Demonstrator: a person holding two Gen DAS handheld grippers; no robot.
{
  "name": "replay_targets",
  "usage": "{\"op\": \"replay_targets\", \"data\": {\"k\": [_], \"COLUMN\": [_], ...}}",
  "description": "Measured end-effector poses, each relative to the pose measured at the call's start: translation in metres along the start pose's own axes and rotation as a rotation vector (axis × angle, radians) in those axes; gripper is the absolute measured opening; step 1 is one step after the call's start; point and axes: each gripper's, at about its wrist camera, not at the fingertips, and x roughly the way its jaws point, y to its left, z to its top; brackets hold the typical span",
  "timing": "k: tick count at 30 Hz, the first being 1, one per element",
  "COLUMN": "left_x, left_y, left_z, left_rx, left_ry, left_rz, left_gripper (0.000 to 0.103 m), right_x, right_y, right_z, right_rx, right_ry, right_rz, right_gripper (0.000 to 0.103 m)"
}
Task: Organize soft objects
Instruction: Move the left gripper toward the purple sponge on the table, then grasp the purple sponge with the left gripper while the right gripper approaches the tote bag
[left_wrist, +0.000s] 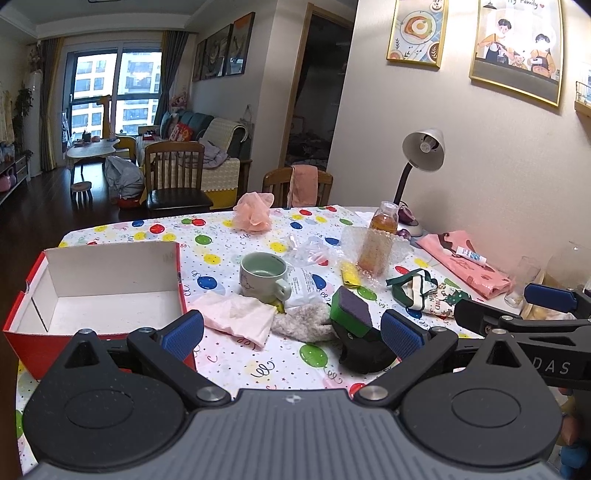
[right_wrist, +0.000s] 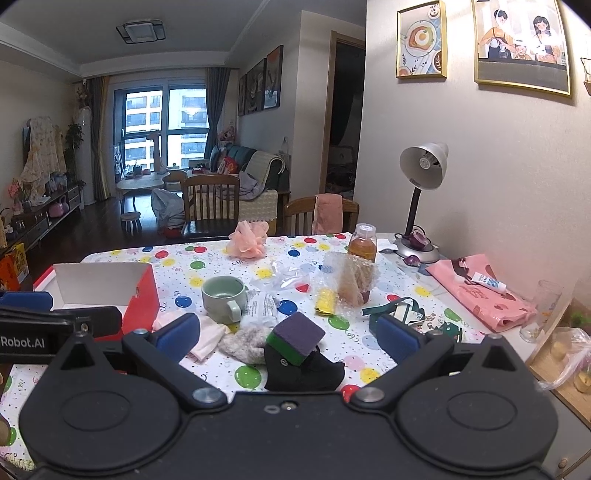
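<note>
Both grippers hover side by side over the near edge of the balloon-print table. My left gripper (left_wrist: 291, 332) is open, and so is my right gripper (right_wrist: 287, 336); neither holds anything. Just ahead of them a green and purple sponge (left_wrist: 351, 308) (right_wrist: 297, 338) rests on a black fabric piece (left_wrist: 365, 352) (right_wrist: 303, 373). A grey fuzzy cloth (left_wrist: 303, 325) (right_wrist: 242, 343) and a pale pink cloth (left_wrist: 240, 317) (right_wrist: 207, 338) lie to its left. A pink mesh pouf (left_wrist: 254, 212) (right_wrist: 247, 240) sits at the far edge. An open red box (left_wrist: 110, 266) (right_wrist: 99, 282) stands at the left.
A green mug (left_wrist: 263, 277), a bubble-wrapped bottle (left_wrist: 375, 247), a yellow packet (left_wrist: 351, 275) and a green-white pouch (left_wrist: 424, 291) crowd the middle. At the right are a folded pink garment (left_wrist: 465, 258), a glass (left_wrist: 524, 277) and a desk lamp (left_wrist: 421, 155). Chairs stand beyond the table.
</note>
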Motion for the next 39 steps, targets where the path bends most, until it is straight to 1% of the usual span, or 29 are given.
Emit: {"op": "replay_targets", "data": {"k": [9,13,26,31,36,39], "left_x": [0.020,0.028,0.062,0.093,0.134,0.160], "left_y": [-0.017,-0.023,-0.047,-0.065,-0.085,-0.101], "left_z": [0.007,0.008,0.019,0.031,0.038,0.040], "left_rx": [-0.001,-0.002,0.007,0.045,0.068,0.112], "left_ry": [0.025,0.036,0.058,0.093,0.141,0.171], "left_rz": [0.005,0.003,-0.004,-0.025,-0.051,-0.062], "left_gripper": [0.103,0.103,0.103,0.103,0.103,0.103], "right_x": [0.012,0.018,0.046,0.071,0.102,0.124], "right_y": [-0.014,-0.022,-0.057,-0.085,-0.114,-0.135], "right_z": [0.001,0.000,0.010,0.014,0.014,0.011], "right_rx": [0.002,0.000,-0.002,0.035,0.043,0.047], "right_ry": [0.013,0.021,0.046,0.069,0.092,0.117], "right_rz": [0.007,0.014,0.023,0.025,0.016,-0.003], "right_gripper": [0.102,0.099,0.100,0.100,0.099,0.099]}}
